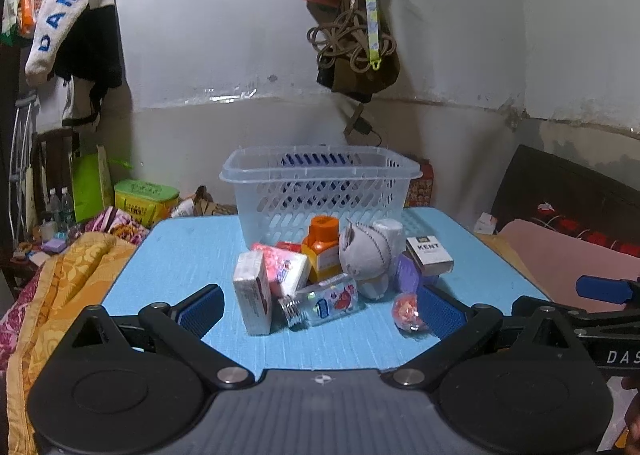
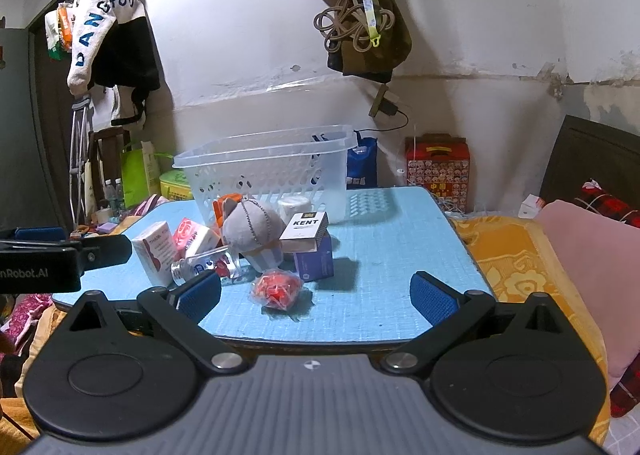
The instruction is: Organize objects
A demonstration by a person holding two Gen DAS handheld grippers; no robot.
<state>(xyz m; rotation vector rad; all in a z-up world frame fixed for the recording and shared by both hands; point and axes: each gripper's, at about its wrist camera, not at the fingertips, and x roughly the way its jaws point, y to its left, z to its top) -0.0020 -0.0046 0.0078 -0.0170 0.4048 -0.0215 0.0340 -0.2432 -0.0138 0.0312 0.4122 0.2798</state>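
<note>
Both the left gripper (image 1: pixel 320 309) and the right gripper (image 2: pixel 316 295) hover with fingers spread wide, holding nothing. On the blue table (image 1: pixel 180 255), a clutter sits just near of the clear slotted basket (image 1: pixel 320 191): a grey plush toy (image 1: pixel 366 255), a KENT box (image 1: pixel 430 255) and a glass bottle (image 1: pixel 324 303) lying on its side. An orange-capped bottle (image 1: pixel 322 243) is half hidden behind the others.

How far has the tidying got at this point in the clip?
Nothing looks done yet: through its slotted walls the clear basket shows no items inside. Nothing is in hand either; the left tool and right tool are both open and empty. Everything remains in front of the basket on the blue table: white box, glass bottle, orange bottle, plush toy, Kent pack, red packet.
</note>
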